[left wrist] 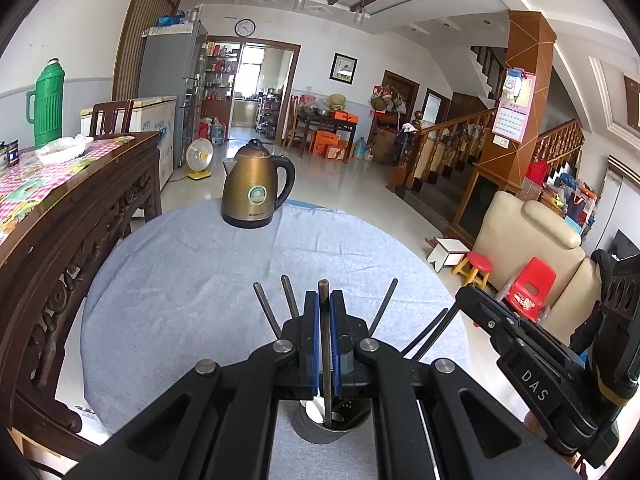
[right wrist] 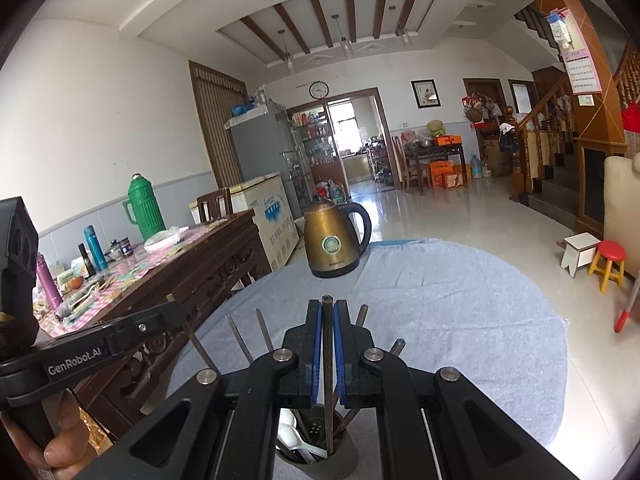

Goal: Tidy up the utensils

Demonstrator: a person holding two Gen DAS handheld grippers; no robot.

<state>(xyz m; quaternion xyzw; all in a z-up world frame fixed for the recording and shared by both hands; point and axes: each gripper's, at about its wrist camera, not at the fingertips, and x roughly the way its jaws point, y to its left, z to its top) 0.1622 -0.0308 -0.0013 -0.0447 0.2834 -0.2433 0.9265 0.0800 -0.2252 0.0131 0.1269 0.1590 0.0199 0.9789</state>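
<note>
Both claws are clamped on dark chopsticks, the left claw [left wrist: 324, 312] and right claw [right wrist: 327, 320] each pinching one chopstick [right wrist: 328, 360] standing in the grey holder cup [left wrist: 332, 432] at the bench's near edge, so next comes release.

Bright daylight from the far doorway [left wrist: 251, 76]; glare on glossy floor [right wrist: 460, 216]; sharp focus; strong fisheye curvature, dark corners
</note>
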